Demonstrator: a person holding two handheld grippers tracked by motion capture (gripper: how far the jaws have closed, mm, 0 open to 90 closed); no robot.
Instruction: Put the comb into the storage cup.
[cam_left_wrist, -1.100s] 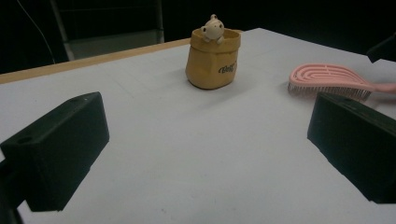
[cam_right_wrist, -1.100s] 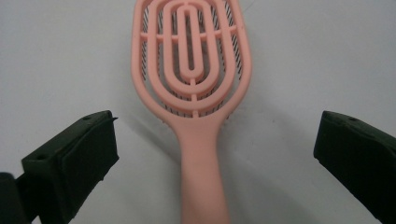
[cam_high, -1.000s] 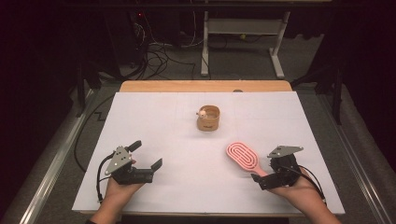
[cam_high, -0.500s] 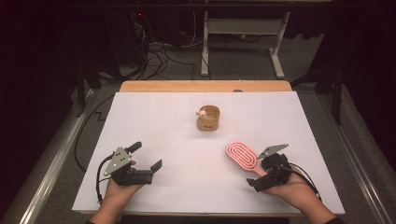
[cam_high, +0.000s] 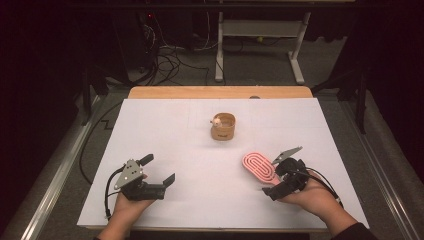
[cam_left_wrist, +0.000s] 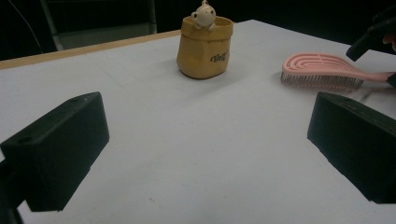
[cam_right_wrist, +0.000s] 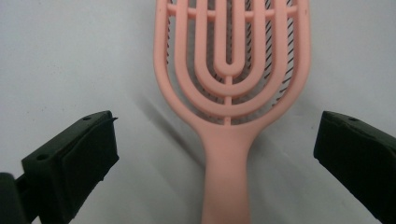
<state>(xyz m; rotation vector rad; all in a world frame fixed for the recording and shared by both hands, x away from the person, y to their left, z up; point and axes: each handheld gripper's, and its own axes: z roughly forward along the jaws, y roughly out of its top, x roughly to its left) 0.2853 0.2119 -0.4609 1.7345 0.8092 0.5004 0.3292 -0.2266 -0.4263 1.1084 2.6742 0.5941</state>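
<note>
- Since a second ago, right gripper (cam_high: 281, 172) dropped lower and tilted down over the pink hairbrush (cam_high: 259, 167) handle; left gripper (cam_high: 157, 170) stayed put.
- I had the right jaws spread wide, one on each side of the brush handle (cam_right_wrist: 227, 186), neither touching it.
- Handle ran straight up between my right fingers (cam_right_wrist: 77, 158); brush head lay flat just beyond them, bristles down on the white table cover (cam_high: 165, 125).
- I kept the left jaws wide too, nothing between them.
- Ahead of the left fingers (cam_left_wrist: 60, 149): tan pot (cam_left_wrist: 204, 46) with a small figure on its rim, well apart; brush off toward the right finger.
</note>
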